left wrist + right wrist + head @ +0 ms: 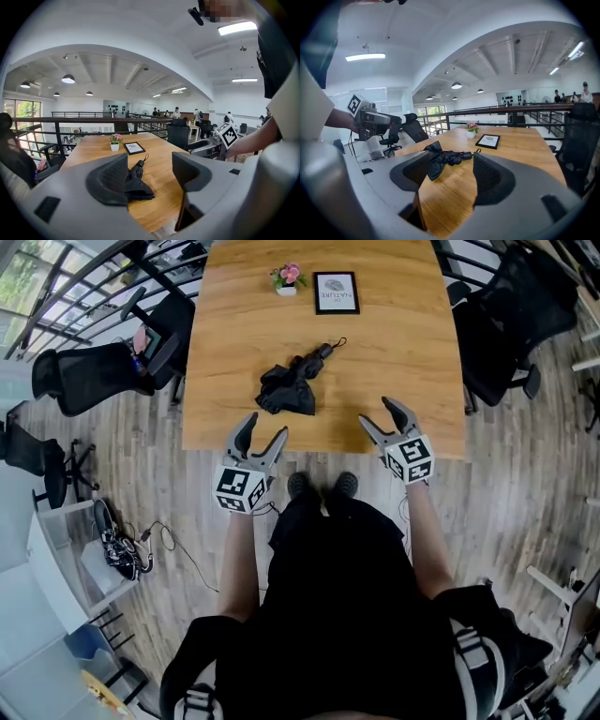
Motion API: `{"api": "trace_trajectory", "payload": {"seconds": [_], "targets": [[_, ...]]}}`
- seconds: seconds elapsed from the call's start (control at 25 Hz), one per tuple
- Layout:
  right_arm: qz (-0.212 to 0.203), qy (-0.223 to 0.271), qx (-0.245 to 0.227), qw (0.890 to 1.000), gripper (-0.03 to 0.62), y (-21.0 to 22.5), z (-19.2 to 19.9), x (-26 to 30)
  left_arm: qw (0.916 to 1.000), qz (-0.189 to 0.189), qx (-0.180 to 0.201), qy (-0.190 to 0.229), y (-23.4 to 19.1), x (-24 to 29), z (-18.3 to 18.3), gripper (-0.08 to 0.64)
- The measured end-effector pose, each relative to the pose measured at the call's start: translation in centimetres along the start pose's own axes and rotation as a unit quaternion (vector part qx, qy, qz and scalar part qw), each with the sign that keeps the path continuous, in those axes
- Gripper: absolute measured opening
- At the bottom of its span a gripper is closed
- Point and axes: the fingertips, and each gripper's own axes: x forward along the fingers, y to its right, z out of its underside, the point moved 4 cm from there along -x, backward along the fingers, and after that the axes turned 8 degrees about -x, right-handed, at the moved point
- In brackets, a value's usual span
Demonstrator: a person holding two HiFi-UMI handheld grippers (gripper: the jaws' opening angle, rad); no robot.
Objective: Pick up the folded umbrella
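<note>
A black folded umbrella point(292, 382) lies on the wooden table point(394, 343), its handle and wrist loop pointing toward the far right. My left gripper point(263, 428) hovers open at the table's near edge, just in front of the umbrella. Farther right along that edge, my right gripper point(380, 413) is open too, with nothing between its jaws. In the left gripper view the umbrella point(137, 180) shows just beyond the left jaw, between the open jaws of the left gripper point(150, 174). In the right gripper view the umbrella point(445, 159) lies ahead of the open right gripper point(447, 174).
A small potted flower point(287, 278) and a framed picture point(336, 292) stand at the table's far end. Black office chairs point(103, 371) flank the table, one more point(511, 320) on the right. A railing point(84, 277) runs at the far left. Cables lie on the floor point(150, 540).
</note>
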Motion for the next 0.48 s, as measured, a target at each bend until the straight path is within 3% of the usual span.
{"api": "trace_trajectory", "payload": {"seconds": [0.48], "targets": [[0.000, -0.025, 0.004, 1.000, 0.308, 1.9, 0.1, 4.2, 0.9996, 0.009, -0.024, -0.013, -4.1, 4.4, 0.1, 0.311]]}}
